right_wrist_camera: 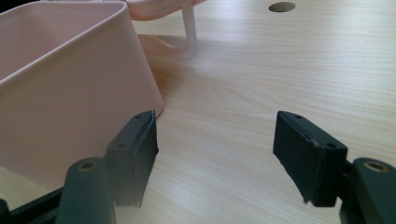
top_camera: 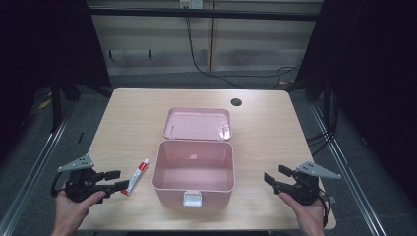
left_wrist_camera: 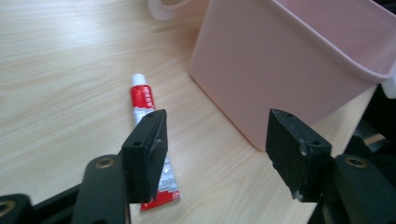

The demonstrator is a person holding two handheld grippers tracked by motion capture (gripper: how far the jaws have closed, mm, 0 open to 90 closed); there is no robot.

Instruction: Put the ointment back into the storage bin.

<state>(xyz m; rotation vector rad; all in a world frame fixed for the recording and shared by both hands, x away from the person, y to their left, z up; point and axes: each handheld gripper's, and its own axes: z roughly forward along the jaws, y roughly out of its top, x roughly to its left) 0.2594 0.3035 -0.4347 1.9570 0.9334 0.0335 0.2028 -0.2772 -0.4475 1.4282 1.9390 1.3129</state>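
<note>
At the centre of the high view, a pale pink plastic box sits open on the light wooden table, its matching lid lying flat just beyond it and a white latch at its near wall. Just left of the box, a small red-and-white tube with a white cap lies slanted on the wood. You hold the left gripper at the lower left of the frame, jaws spread wide and grasping nothing; in the left gripper view the tube lies beneath one jaw, with the box's wall at upper right. Your right gripper rests at the lower right, likewise released, the box to the left of its own view and a round hole in the tabletop at the top.
</note>
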